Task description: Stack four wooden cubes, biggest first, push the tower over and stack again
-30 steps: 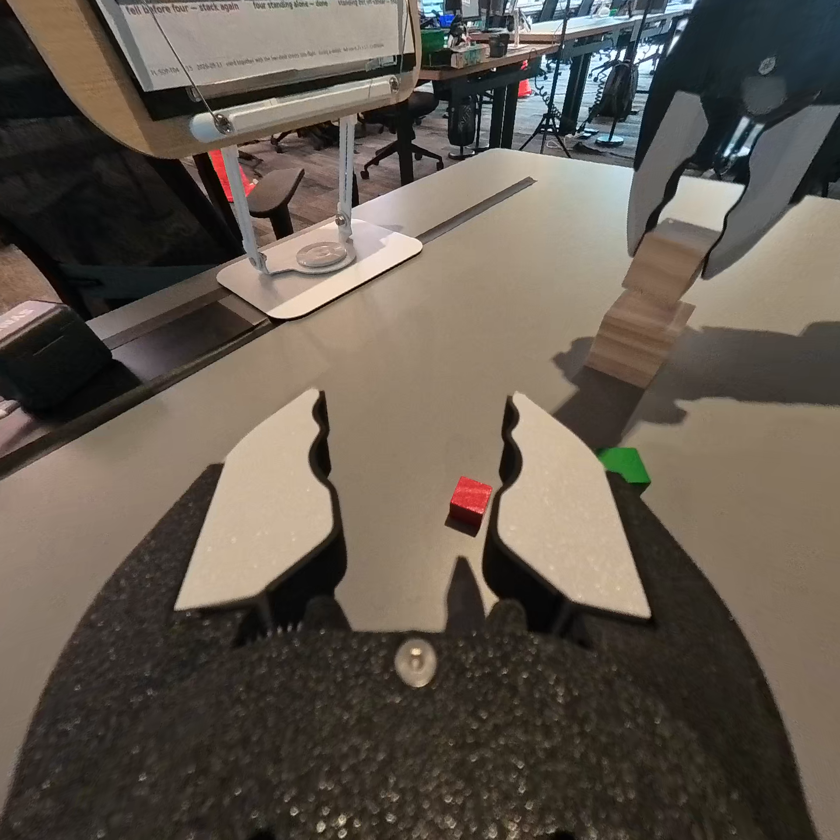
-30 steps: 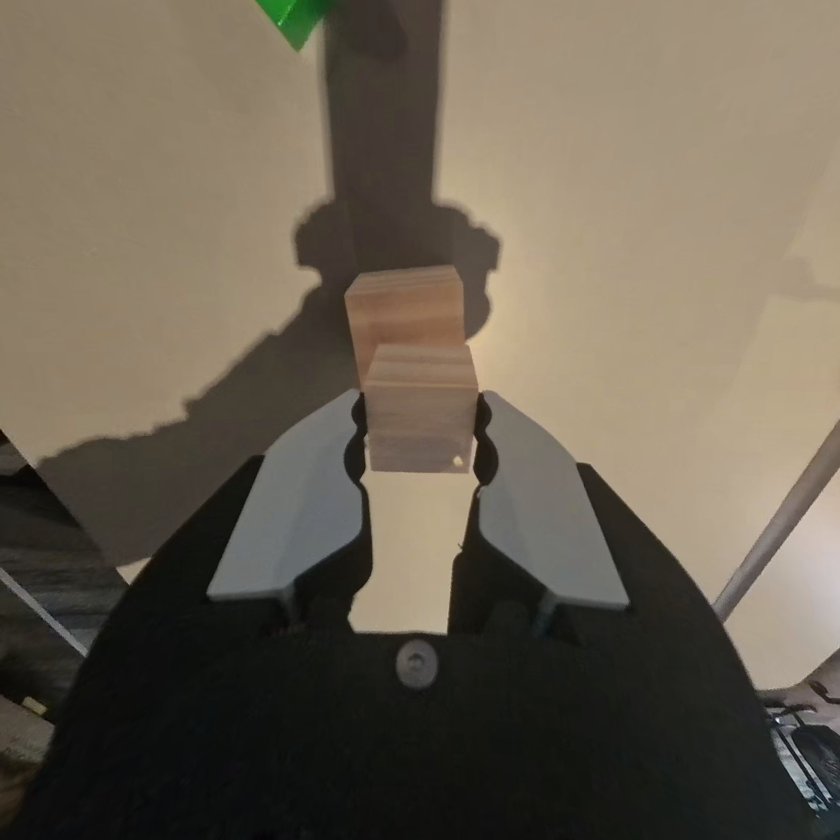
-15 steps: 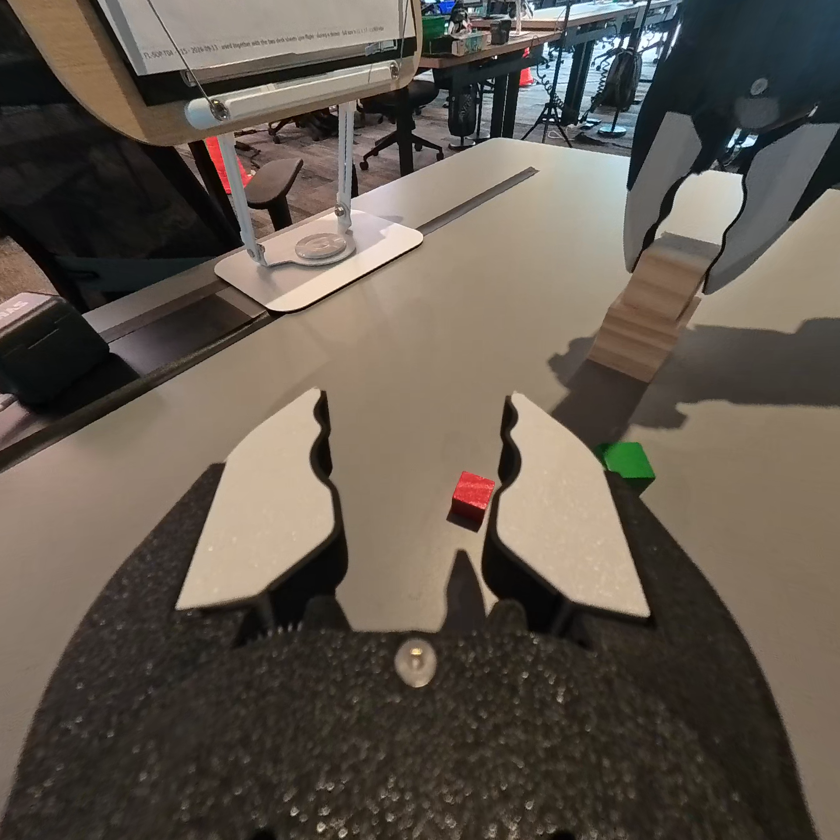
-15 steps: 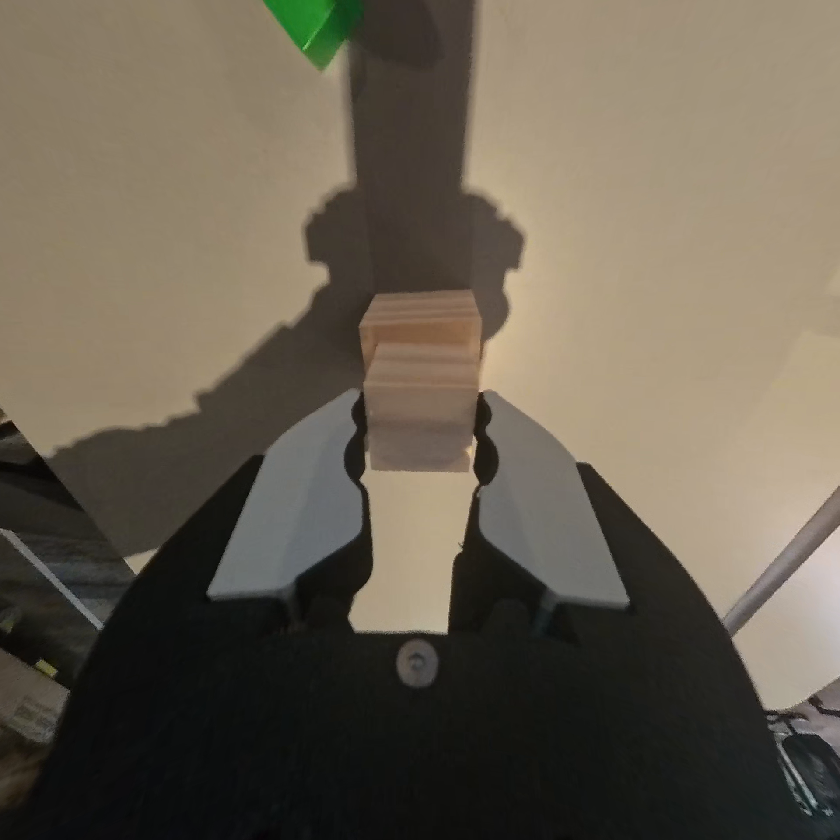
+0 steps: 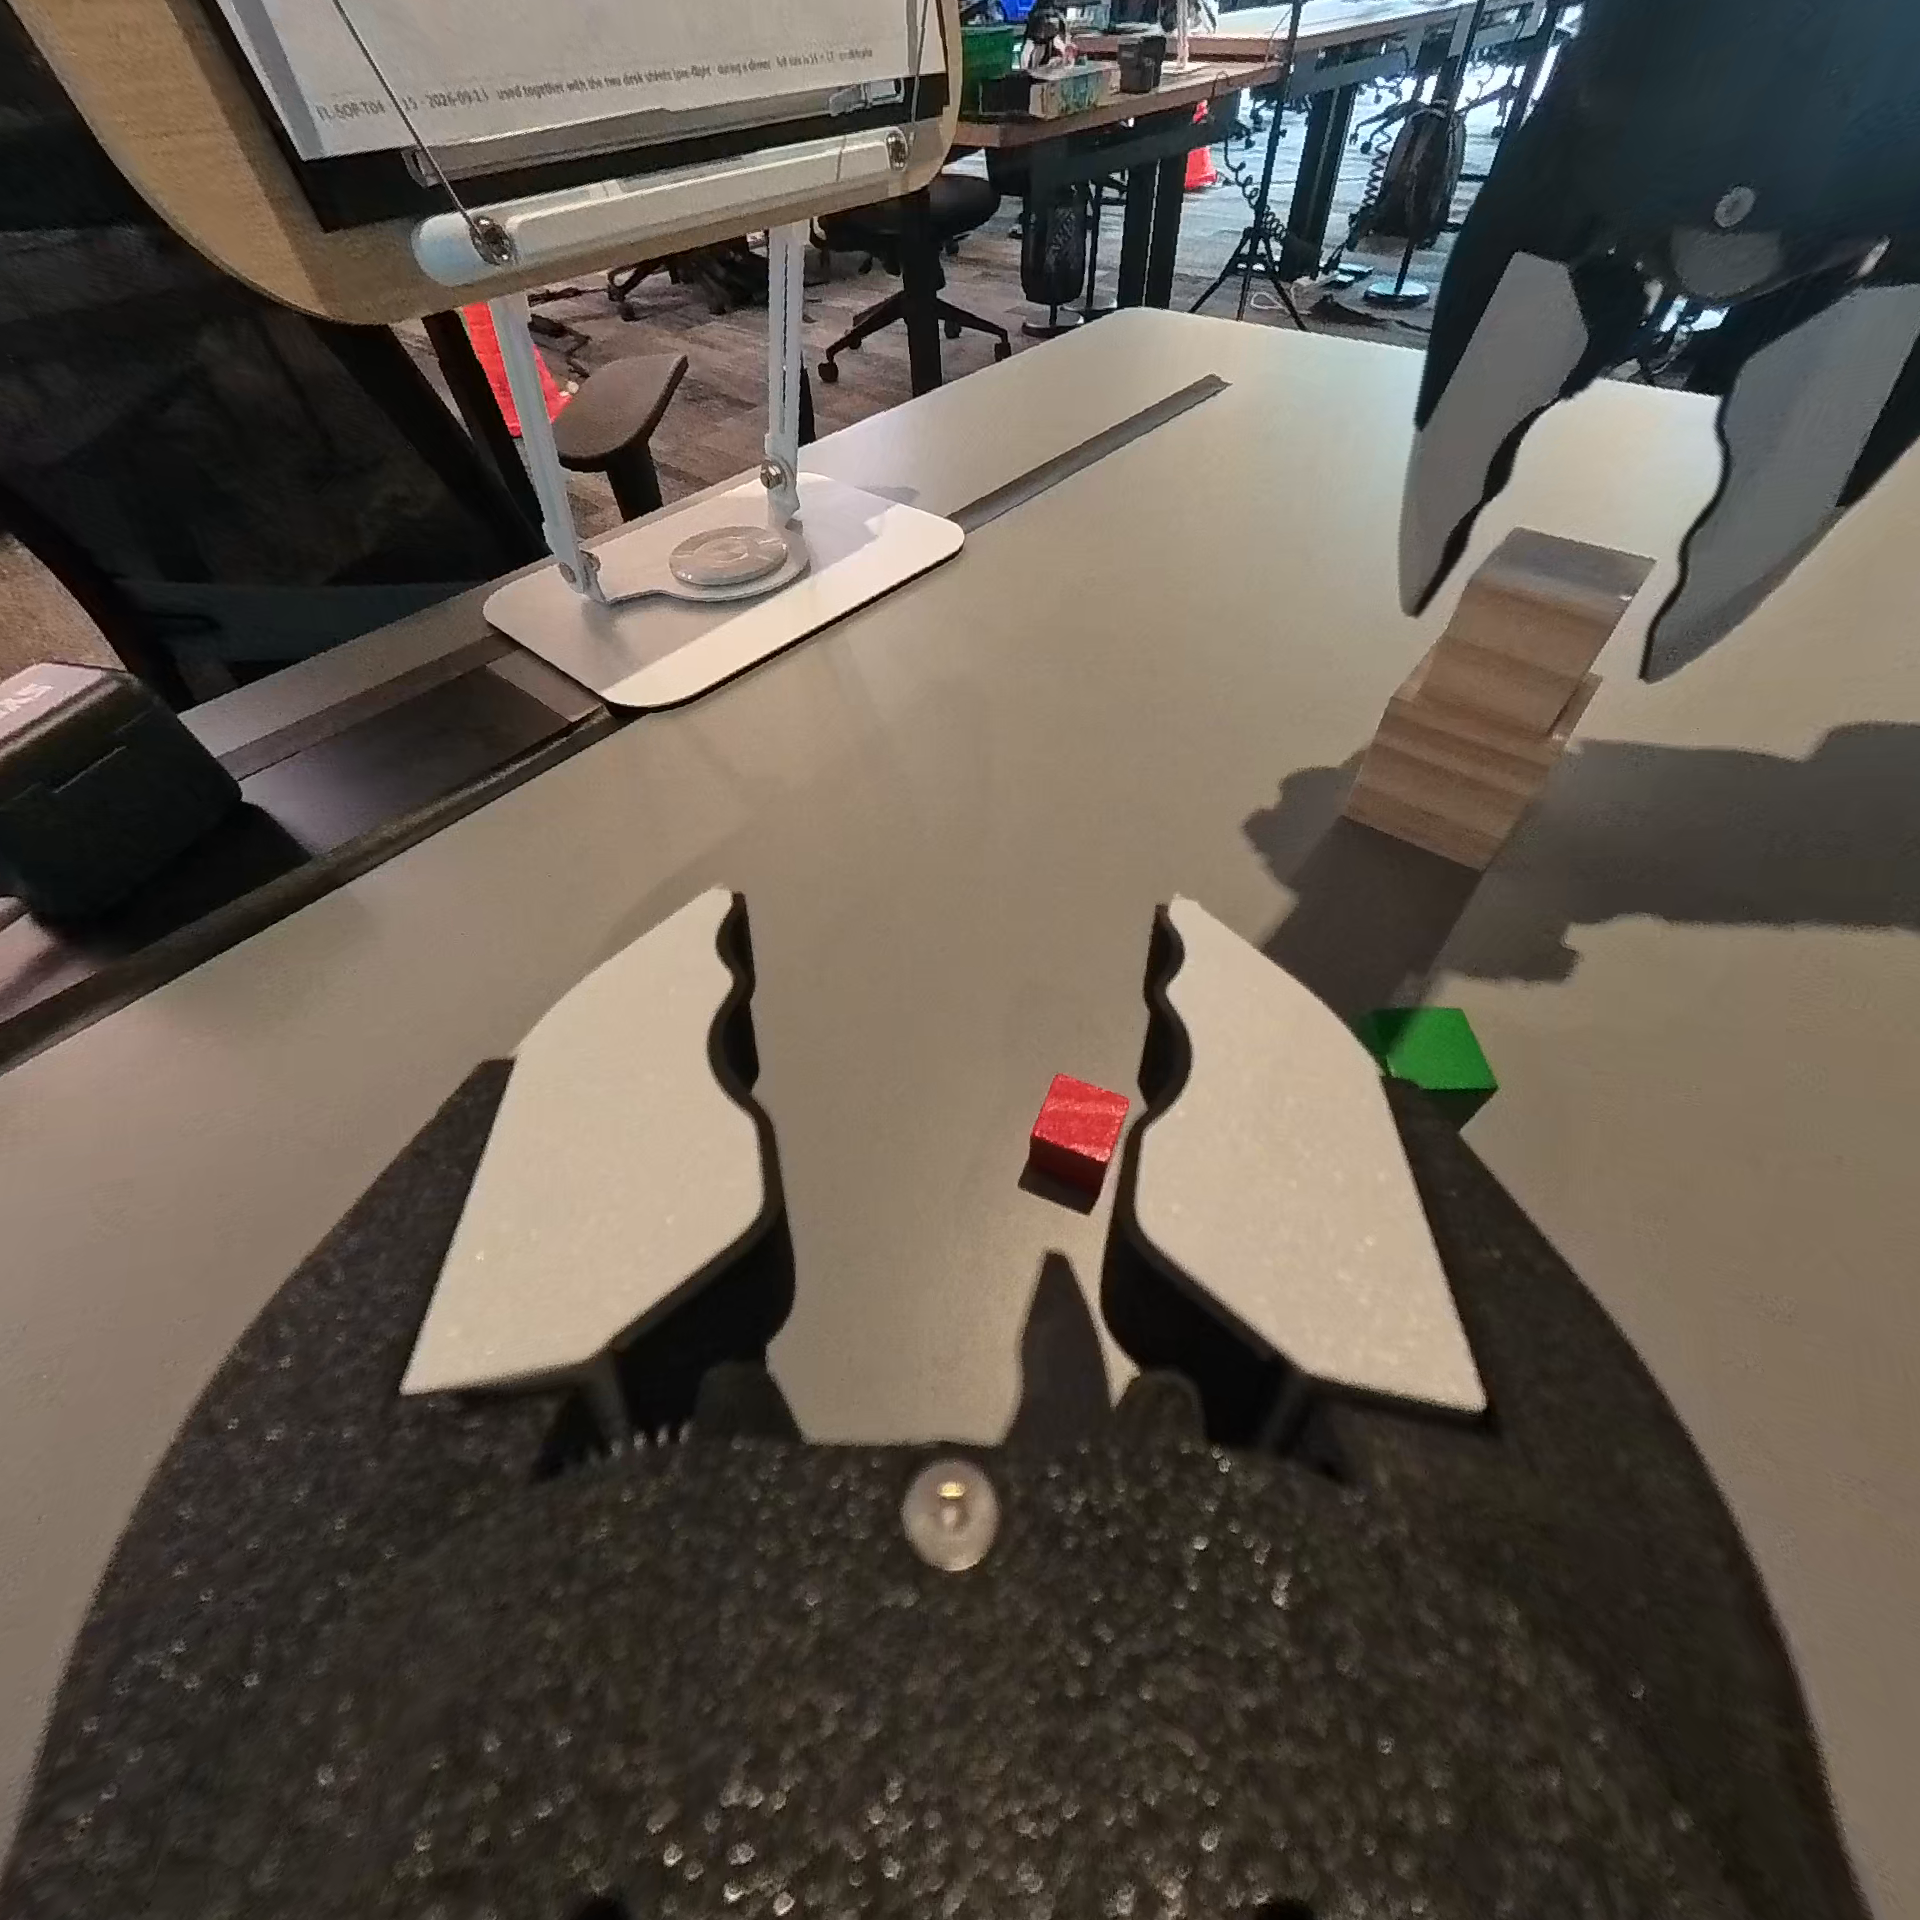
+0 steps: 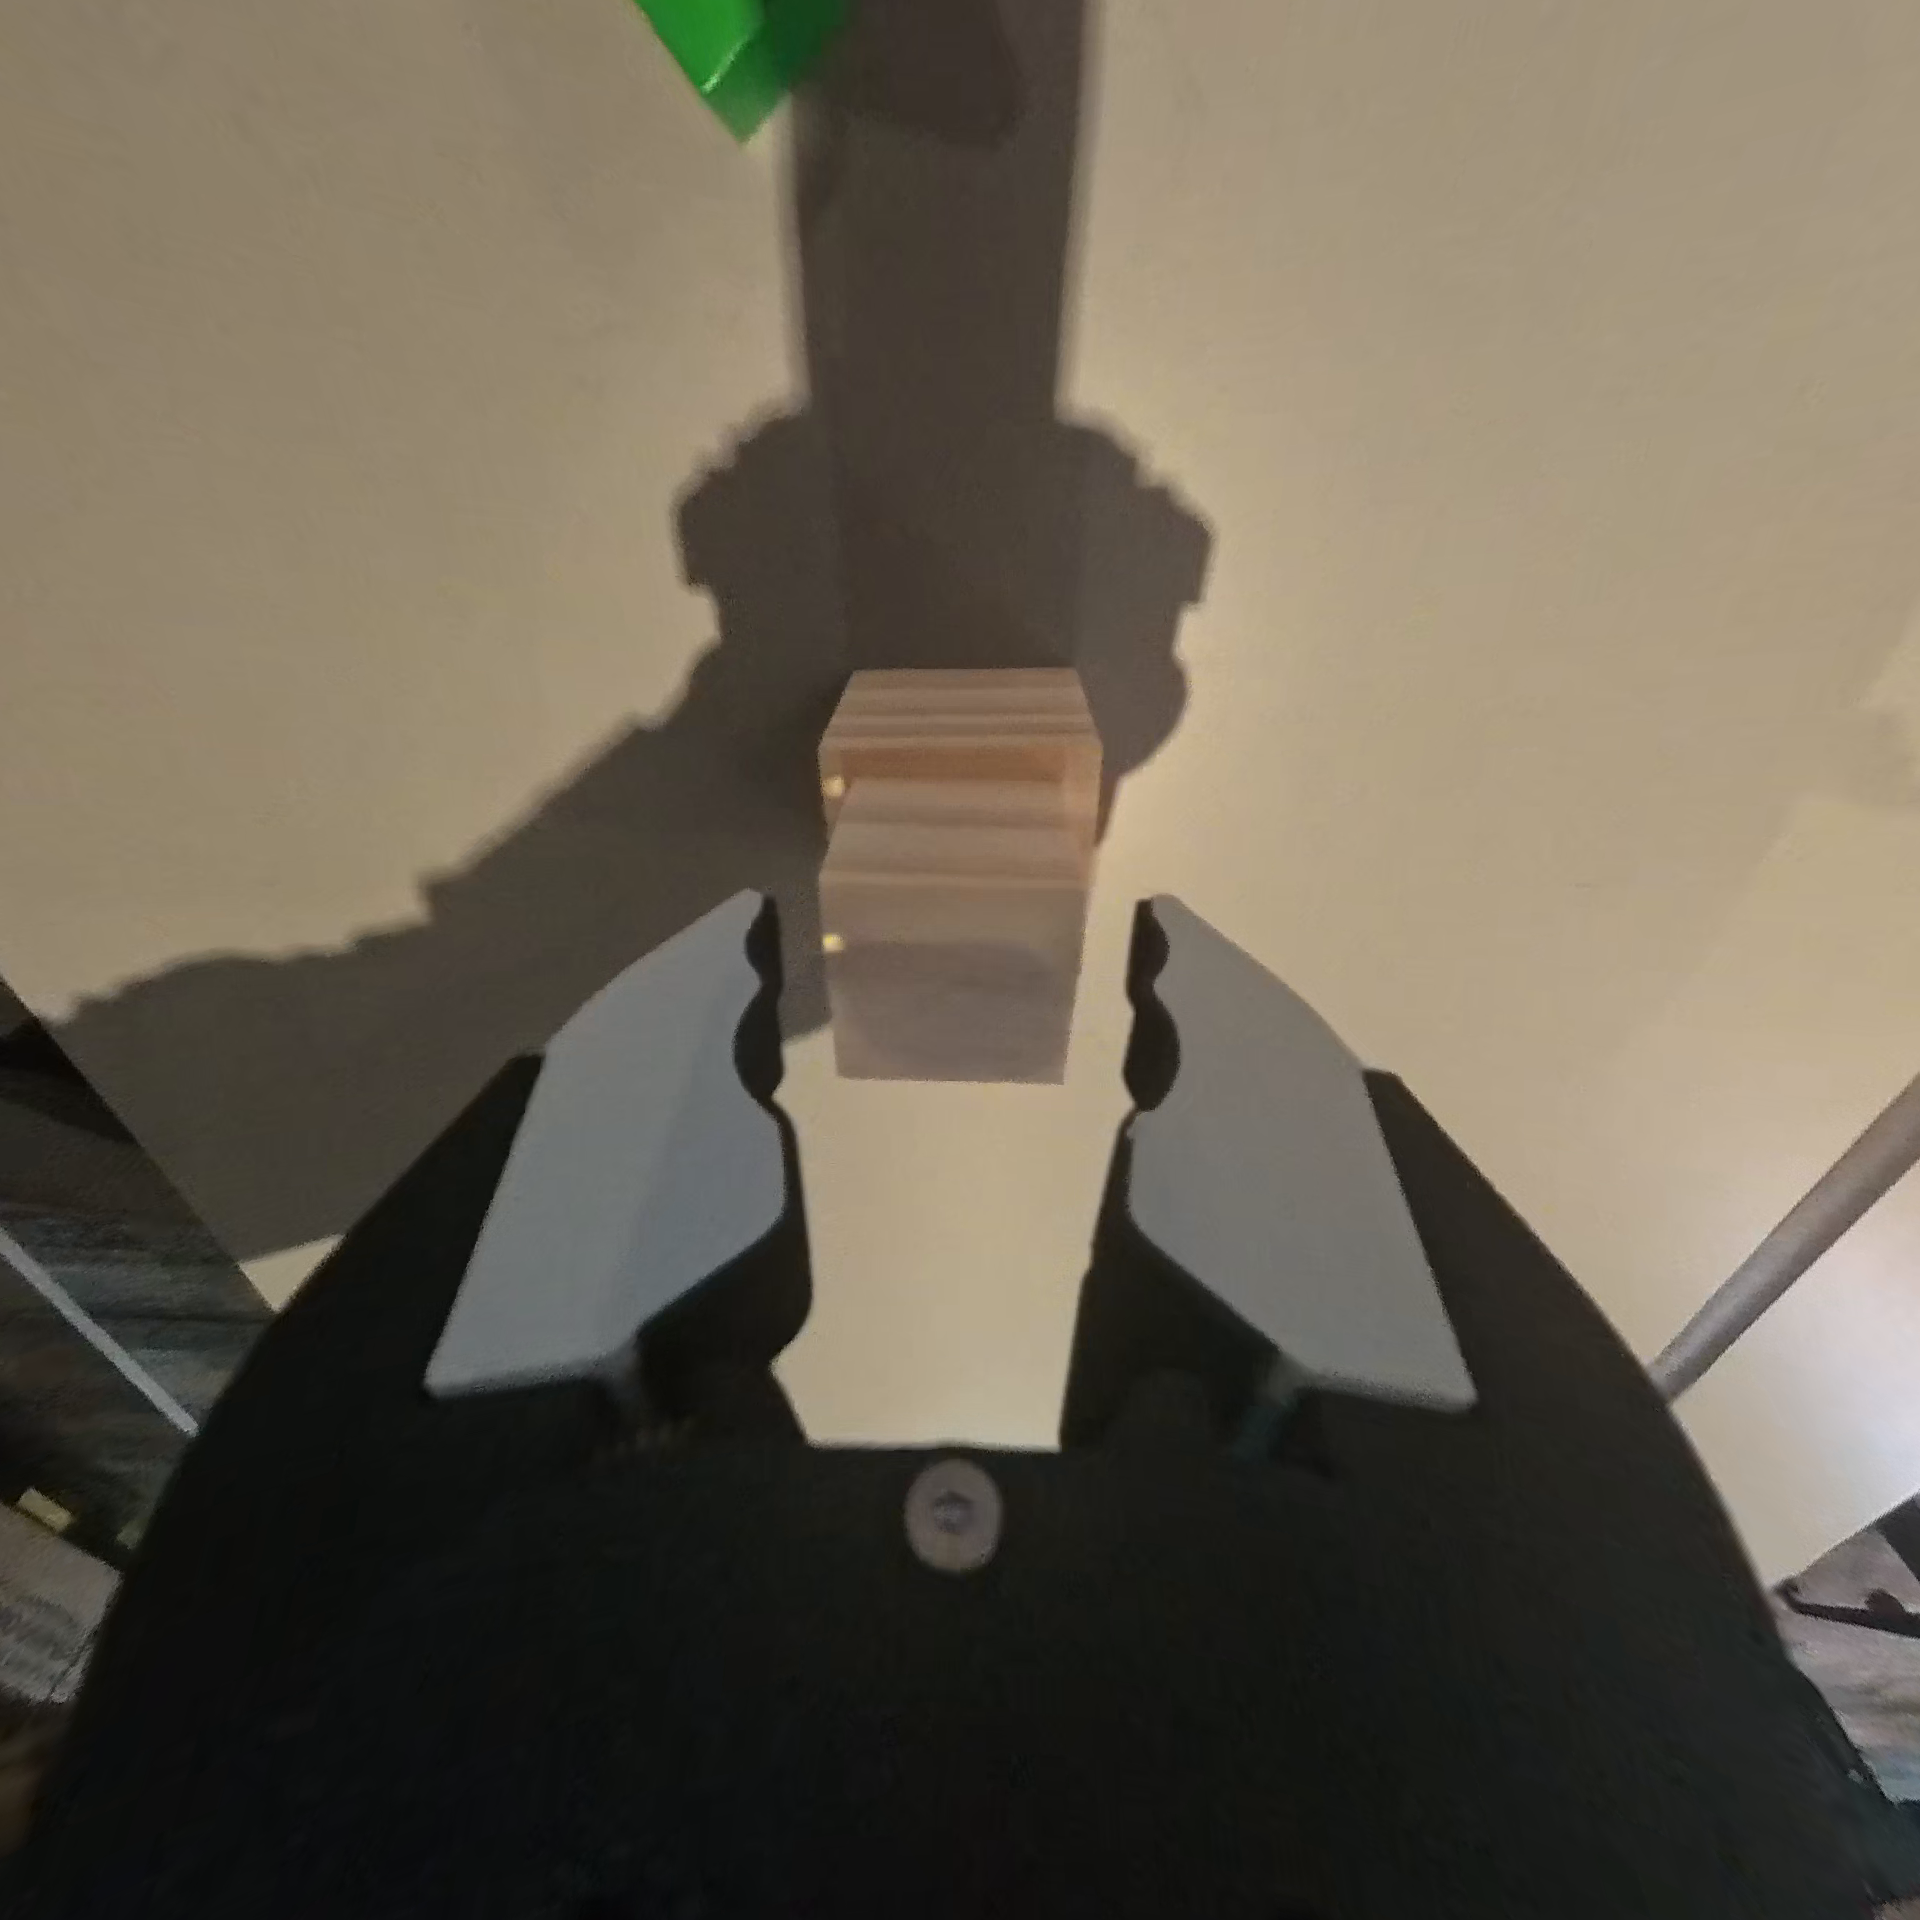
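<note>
Two pale wooden cubes stand stacked on the grey table: the larger one (image 5: 1455,769) below, the smaller one (image 5: 1538,613) on top. From above, the right wrist view shows the top cube (image 6: 951,935) over the lower one (image 6: 966,717). My right gripper (image 6: 951,914) is open, with its fingers apart on either side of the top cube and not touching it; it also shows in the left wrist view (image 5: 1538,623). A small red cube (image 5: 1078,1127) lies by the right finger of my open, empty left gripper (image 5: 951,914). A green cube (image 5: 1434,1051) lies just right of it.
A paper holder on a white stand with a flat base plate (image 5: 727,592) stands at the table's far left edge. A dark box (image 5: 94,790) sits off the table at left. Office desks and chairs fill the background. The green cube (image 6: 743,62) shows at the right wrist view's top. One gripper's finger ends stand about 20 cm off the other's.
My right gripper lowered the smaller wooden cube onto the larger one, then opened and let go. The left gripper barely moved.
</note>
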`<move>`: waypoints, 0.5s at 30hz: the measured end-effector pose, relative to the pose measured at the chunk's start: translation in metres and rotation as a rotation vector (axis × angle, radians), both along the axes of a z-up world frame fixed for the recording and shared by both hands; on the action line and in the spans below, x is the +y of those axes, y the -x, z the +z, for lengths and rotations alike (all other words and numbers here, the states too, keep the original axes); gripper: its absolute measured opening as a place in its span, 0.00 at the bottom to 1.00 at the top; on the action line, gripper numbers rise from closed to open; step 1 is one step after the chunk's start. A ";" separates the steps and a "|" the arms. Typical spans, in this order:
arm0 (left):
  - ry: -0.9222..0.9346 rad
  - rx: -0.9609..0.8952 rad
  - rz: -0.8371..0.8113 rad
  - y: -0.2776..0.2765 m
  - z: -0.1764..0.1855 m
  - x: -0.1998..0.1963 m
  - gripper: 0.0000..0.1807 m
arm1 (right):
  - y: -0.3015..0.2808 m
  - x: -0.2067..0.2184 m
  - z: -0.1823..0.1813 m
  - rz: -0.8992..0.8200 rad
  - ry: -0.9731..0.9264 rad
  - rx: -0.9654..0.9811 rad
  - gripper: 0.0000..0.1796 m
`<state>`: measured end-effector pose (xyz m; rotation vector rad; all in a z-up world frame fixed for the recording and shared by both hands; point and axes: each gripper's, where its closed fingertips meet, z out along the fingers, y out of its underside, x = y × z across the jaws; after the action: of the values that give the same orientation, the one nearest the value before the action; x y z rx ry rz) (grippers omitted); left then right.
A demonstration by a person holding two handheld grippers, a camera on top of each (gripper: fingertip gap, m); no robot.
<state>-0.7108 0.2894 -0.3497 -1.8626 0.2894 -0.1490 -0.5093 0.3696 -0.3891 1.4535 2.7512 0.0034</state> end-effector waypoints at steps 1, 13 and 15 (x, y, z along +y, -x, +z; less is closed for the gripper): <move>-0.001 -0.001 -0.002 0.000 0.000 0.000 0.40 | 0.001 0.001 0.001 0.000 -0.005 0.007 0.38; 0.245 0.036 -0.224 -0.073 -0.036 -0.004 0.47 | -0.016 0.018 0.091 -0.286 0.129 0.732 0.49; 0.313 0.077 -0.222 -0.089 -0.047 -0.008 0.46 | -0.039 0.022 0.085 -0.391 0.170 0.837 0.48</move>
<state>-0.6215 0.2817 -0.3963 -2.1461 0.5523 -0.2877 -0.4702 0.3921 -0.3045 2.2992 2.7903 -1.0369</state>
